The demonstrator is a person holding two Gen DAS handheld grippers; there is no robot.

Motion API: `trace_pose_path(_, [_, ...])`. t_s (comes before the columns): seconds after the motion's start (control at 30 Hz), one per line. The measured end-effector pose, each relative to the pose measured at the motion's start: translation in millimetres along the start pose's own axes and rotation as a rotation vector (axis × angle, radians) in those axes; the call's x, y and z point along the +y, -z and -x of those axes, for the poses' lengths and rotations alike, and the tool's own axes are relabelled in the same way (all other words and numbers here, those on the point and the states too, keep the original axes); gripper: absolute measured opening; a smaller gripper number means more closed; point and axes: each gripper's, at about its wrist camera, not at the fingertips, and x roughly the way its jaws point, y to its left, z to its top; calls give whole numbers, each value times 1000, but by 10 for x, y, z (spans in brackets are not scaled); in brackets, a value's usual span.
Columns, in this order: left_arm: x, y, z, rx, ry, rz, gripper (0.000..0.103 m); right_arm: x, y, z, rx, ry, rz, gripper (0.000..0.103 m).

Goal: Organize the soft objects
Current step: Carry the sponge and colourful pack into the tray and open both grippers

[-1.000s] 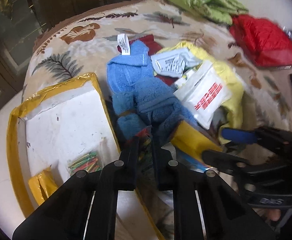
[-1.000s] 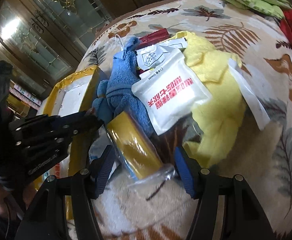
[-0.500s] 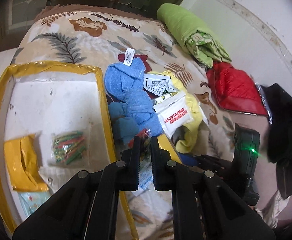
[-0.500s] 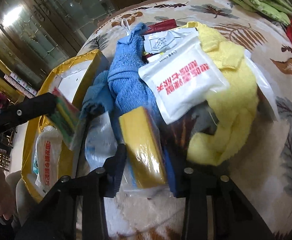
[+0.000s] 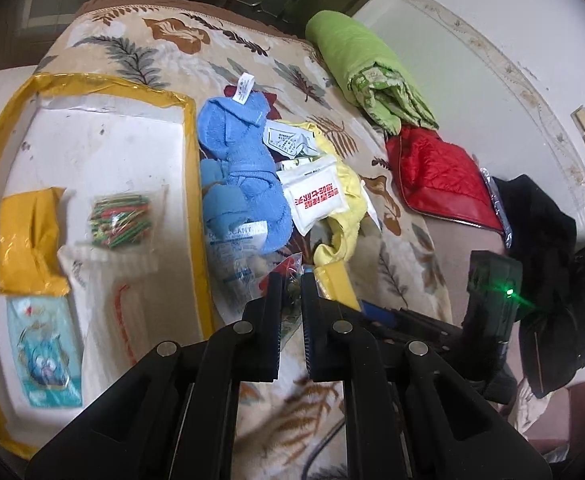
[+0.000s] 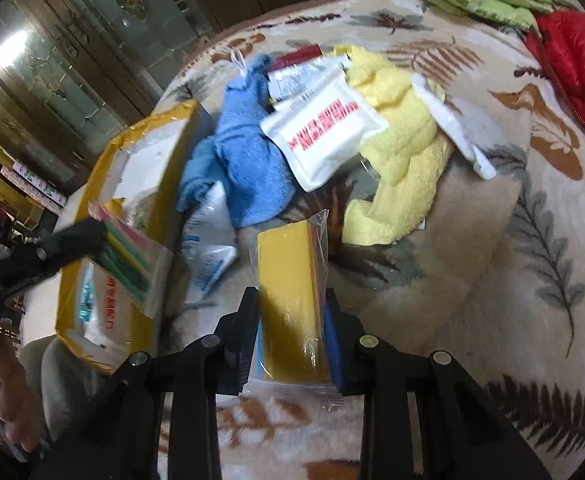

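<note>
Right hand-held gripper (image 6: 290, 320) clamps yellow plastic-wrapped sponge block (image 6: 290, 300), lower centre. Left hand-held gripper (image 5: 291, 286) pinches clear bag of multicoloured strips (image 6: 126, 254), mid-left, over yellow-taped white box (image 5: 190, 152). Blue towel (image 6: 248, 160) upper centre.

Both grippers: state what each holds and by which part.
Right gripper clamps the wrapped yellow sponge across its near end. Left gripper pinches a clear packet of colourful pieces by one edge.
</note>
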Motion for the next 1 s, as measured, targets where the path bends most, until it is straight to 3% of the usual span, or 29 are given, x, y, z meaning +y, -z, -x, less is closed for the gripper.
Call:
trace_pose_path(0.23, [163,60,504,-83,-18,47,8,449,-156,195,-52,-57,54,30])
trace_pose_path(0.53, [555,38,991,-160,-100,97,8,1007,-285,24,-39,-99,113,30])
trace_pose_path(1.0, [981,-326,994,-168,-182,93,8,1434,-688,-416,-12,-93,154,30])
